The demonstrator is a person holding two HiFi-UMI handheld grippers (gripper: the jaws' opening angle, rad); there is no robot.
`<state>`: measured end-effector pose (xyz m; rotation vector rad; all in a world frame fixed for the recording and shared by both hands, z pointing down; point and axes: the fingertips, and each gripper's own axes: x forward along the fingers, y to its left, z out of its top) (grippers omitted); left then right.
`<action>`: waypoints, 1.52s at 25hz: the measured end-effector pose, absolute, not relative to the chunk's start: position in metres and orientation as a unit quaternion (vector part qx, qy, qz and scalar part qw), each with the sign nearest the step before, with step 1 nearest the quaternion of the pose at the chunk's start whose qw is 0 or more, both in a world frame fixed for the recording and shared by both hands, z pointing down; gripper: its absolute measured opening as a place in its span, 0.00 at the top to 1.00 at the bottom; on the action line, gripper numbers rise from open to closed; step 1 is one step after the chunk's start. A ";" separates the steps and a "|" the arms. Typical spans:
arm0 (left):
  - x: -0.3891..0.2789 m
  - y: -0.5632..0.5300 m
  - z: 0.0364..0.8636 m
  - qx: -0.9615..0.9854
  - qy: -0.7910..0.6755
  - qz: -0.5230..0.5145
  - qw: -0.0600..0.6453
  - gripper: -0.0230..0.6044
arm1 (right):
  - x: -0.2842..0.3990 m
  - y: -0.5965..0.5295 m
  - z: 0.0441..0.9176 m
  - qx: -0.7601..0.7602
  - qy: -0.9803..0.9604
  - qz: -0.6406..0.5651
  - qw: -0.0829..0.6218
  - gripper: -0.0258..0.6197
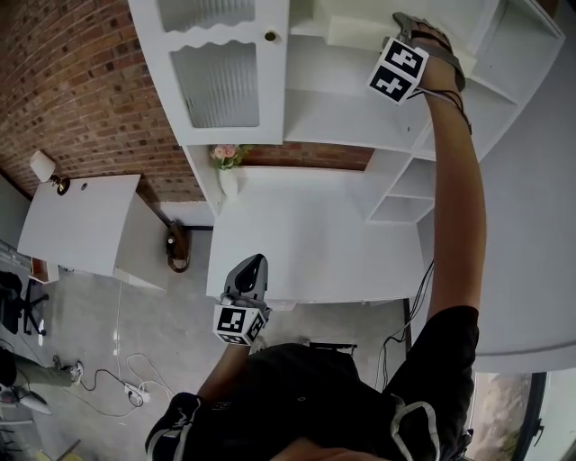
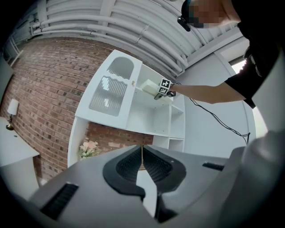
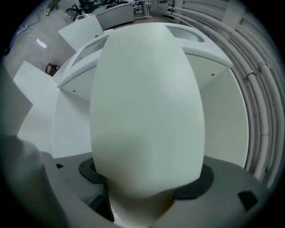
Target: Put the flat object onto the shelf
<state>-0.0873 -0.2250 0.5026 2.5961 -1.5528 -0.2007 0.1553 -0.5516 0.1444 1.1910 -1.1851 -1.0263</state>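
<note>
Nearest, my left gripper (image 1: 252,263) hangs before the white desk (image 1: 315,243), its two ribbed black jaws pressed together on nothing. Higher, my right gripper (image 1: 409,27) reaches into the white shelf unit (image 1: 342,126), jaws spread wide either side of the one flat object (image 1: 360,31), a smooth pale slab lying on an upper shelf. One door (image 1: 216,81) beside it has two rippled glass panes, with rough red brick (image 1: 81,81) behind.

White shelf unit (image 1: 333,122) with a ribbed-glass door (image 1: 220,85) and open compartments, set against a brick wall (image 1: 81,72), flat cream block (image 1: 355,31) lay on its upper board, white table (image 1: 306,243) below carried a vase of flowers (image 1: 228,167), cables (image 1: 117,378) trailed over grey floor (image 1: 90,324)
</note>
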 end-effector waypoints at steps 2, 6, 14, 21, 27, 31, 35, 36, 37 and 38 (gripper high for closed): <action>-0.090 -0.230 0.504 0.853 -0.515 -0.066 0.056 0.93 | 0.155 -0.568 0.145 0.505 -0.502 -0.430 0.554 0.36; -0.093 -0.236 0.509 0.848 -0.522 -0.063 0.060 0.93 | 0.154 -0.592 0.149 0.504 -0.502 -0.412 0.569 0.33; -0.100 -0.242 0.513 0.841 -0.534 -0.061 0.058 0.93 | 0.149 -0.615 0.151 0.507 -0.503 -0.397 0.577 0.29; -0.095 -0.229 0.504 0.844 -0.531 -0.057 0.049 0.93 | 0.150 -0.608 0.151 0.491 -0.517 -0.402 0.574 0.29; -0.096 -0.216 0.504 0.849 -0.522 -0.059 0.054 0.93 | 0.143 -0.569 0.134 0.502 -0.540 -0.425 0.525 0.29; -0.089 -0.207 0.505 0.857 -0.509 -0.057 0.057 0.93 | 0.139 -0.522 0.124 0.512 -0.531 -0.460 0.494 0.29; -0.083 -0.205 0.499 0.861 -0.501 -0.064 0.054 0.93 | 0.136 -0.440 0.138 0.565 -0.586 -0.455 0.361 0.29; -0.082 -0.205 0.500 0.863 -0.498 -0.062 0.054 0.93 | 0.134 -0.416 0.158 0.571 -0.630 -0.427 0.309 0.30; -0.080 -0.205 0.502 0.865 -0.495 -0.060 0.054 0.93 | 0.132 -0.392 0.185 0.567 -0.678 -0.390 0.257 0.32; -0.078 -0.204 0.504 0.867 -0.491 -0.058 0.056 0.93 | 0.130 -0.370 0.217 0.558 -0.723 -0.350 0.210 0.40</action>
